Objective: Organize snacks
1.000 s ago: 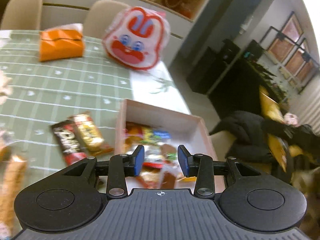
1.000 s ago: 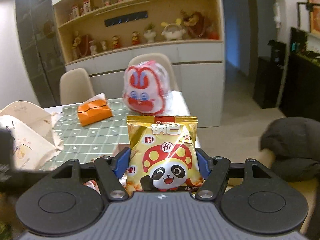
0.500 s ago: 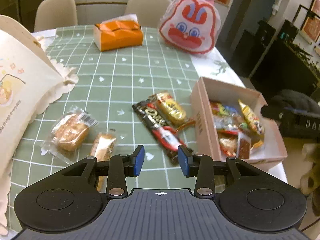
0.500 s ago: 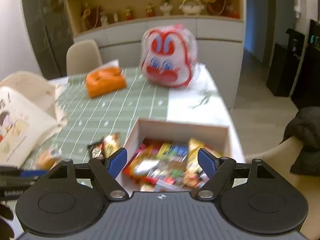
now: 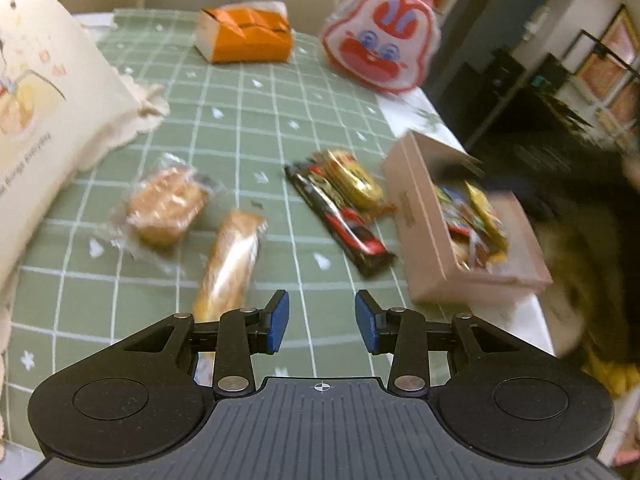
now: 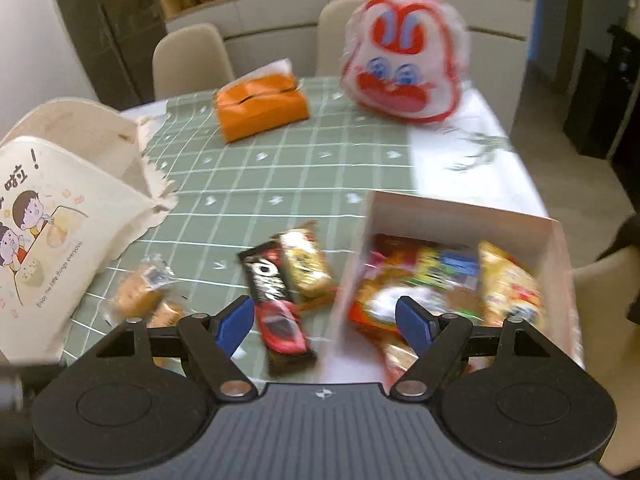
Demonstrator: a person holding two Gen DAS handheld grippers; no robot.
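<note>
A pink cardboard box (image 5: 424,224) (image 6: 464,212) holding several snack packets sits at the table's right edge; a yellow packet (image 6: 510,284) lies in it. On the green checked cloth lie a black-red bar (image 5: 340,220) (image 6: 276,304), a gold packet (image 5: 354,178) (image 6: 306,266), a wrapped cake (image 5: 166,206) (image 6: 136,294) and a long wrapped bread stick (image 5: 232,260). My left gripper (image 5: 322,320) is open and empty, above the cloth just right of the bread stick. My right gripper (image 6: 324,322) is open and empty, above the box's left wall.
A cream tote bag (image 5: 44,112) (image 6: 60,208) lies at the left. An orange tissue pack (image 5: 246,36) (image 6: 260,108) and a red-white rabbit bag (image 5: 378,38) (image 6: 404,68) stand at the far side. Chairs stand behind the table. The table edge is right of the box.
My right gripper let go of the yellow panda packet, which now lies in the box, and opened wide. My left gripper swung from over the box left toward the loose snacks.
</note>
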